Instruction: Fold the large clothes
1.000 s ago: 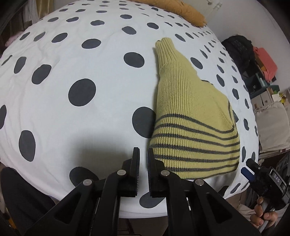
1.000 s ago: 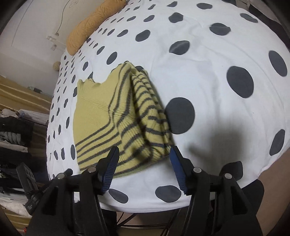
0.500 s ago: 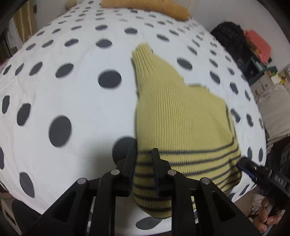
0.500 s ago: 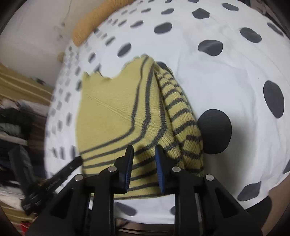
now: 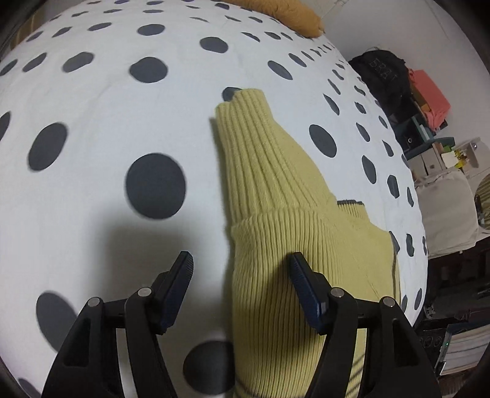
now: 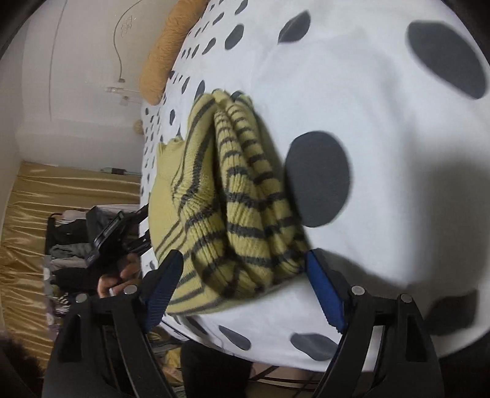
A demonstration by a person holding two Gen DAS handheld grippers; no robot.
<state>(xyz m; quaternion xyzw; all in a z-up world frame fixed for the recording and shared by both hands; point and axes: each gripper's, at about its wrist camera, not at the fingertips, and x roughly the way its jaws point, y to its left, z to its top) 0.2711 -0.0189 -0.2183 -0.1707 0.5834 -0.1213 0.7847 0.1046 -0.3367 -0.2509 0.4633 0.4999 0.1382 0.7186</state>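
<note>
Yellow knit: sweater (image 5: 294,245) with grey stripes lies on the bed (image 5: 92,101), bunched into a compact stack near the bed's edge.
Left claw: left claw (image 5: 239,290) has its fingers spread wide apart, holding nothing; the sweater's left edge runs between them and the right finger sits over the knit.
Right claw: right claw (image 6: 242,275) also stands apart and empty; the striped end of the stack lies between and just ahead of its fingers.
Sweater, from left claw: plain ribbed panel directly ahead, a sleeve cuff (image 5: 242,107) sticking out beyond it, further from the claw.
Sweater, from right claw: several striped layers (image 6: 245,196) stacked side by side, rounded fold edges facing the claw.
Done, by my read: body doubled over more than once; layers sit released on the bed, neither claw pinching cloth.
Left, by my read: the cuff pokes past the bundle, so the sleeve needs tucking or one more fold; the stack looks lumpy, edges not squared.
Progress estimate: late stage, mostly tidy-up.
Background: orange pillow (image 5: 291,15) far ahead of the left claw at the head of the bed; clutter off the bed's side, not involved.
Unclear: whether a second sleeve is tucked inside, hidden by the layers.
</note>
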